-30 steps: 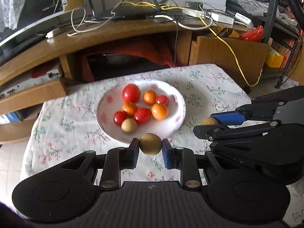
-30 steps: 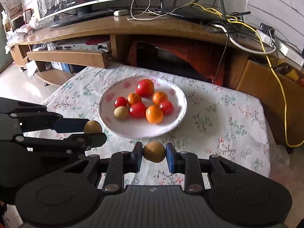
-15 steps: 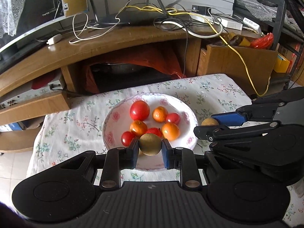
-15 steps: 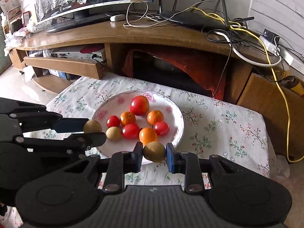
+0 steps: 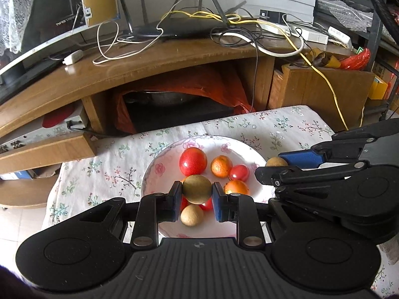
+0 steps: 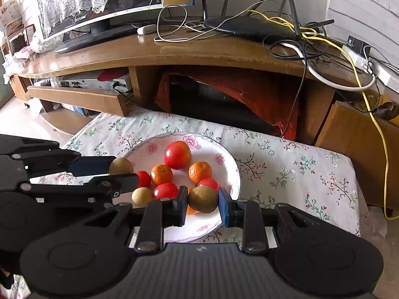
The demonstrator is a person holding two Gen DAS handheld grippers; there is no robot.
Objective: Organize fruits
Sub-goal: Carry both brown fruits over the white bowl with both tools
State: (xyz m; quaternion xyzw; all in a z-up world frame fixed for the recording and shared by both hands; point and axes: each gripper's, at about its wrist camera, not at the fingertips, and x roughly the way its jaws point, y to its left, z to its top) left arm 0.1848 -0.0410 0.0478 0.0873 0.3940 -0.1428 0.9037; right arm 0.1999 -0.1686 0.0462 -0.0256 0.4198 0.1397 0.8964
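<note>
Carrying stage: left gripper [image 5: 197, 191] clamps brown longan [image 5: 197, 188] above floral plate [image 5: 152, 174]; right gripper [image 6: 202, 202] grips second longan [image 6: 203, 198] over near rim (both off cloth). Next: lower, release onto bare spots.

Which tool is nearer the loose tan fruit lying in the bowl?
Left. The left tool holds its fruit just above the tan fruit. The right tool is off to that fruit's right, over the bowl's near side.
</note>
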